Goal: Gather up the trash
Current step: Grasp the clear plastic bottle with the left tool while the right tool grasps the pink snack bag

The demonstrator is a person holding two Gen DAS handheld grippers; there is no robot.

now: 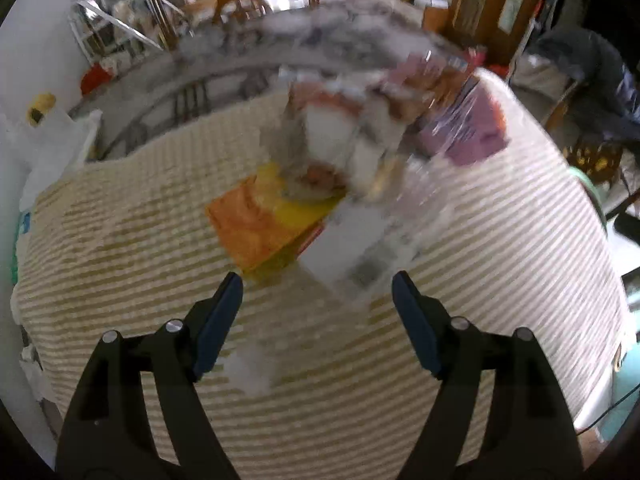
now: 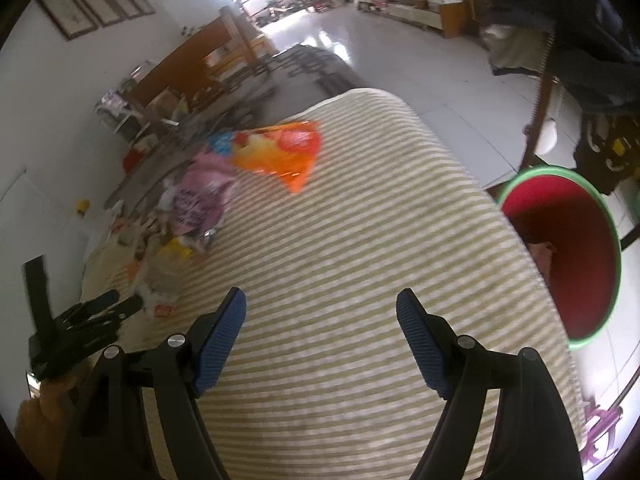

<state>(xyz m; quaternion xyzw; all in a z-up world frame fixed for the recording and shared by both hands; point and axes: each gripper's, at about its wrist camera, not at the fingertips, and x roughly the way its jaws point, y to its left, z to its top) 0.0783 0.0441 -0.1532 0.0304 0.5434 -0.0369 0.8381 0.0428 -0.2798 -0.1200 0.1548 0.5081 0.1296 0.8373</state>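
A pile of wrappers lies on a striped cloth (image 1: 120,280). In the left wrist view, blurred, an orange and yellow packet (image 1: 260,224), a clear and white wrapper (image 1: 360,240) and a purple packet (image 1: 476,128) lie just ahead of my open, empty left gripper (image 1: 318,284). In the right wrist view an orange packet (image 2: 280,148) and a purple packet (image 2: 200,196) lie far ahead to the left. My right gripper (image 2: 320,300) is open and empty above bare cloth (image 2: 360,240). The left gripper (image 2: 100,308) shows at that view's lower left.
A red bin with a green rim (image 2: 572,256) stands on the floor at the cloth's right edge; something pale lies inside it. A small white scrap (image 1: 252,368) lies between the left fingers. Chairs, dark clothing (image 2: 580,40) and wooden furniture (image 2: 200,64) surround the table.
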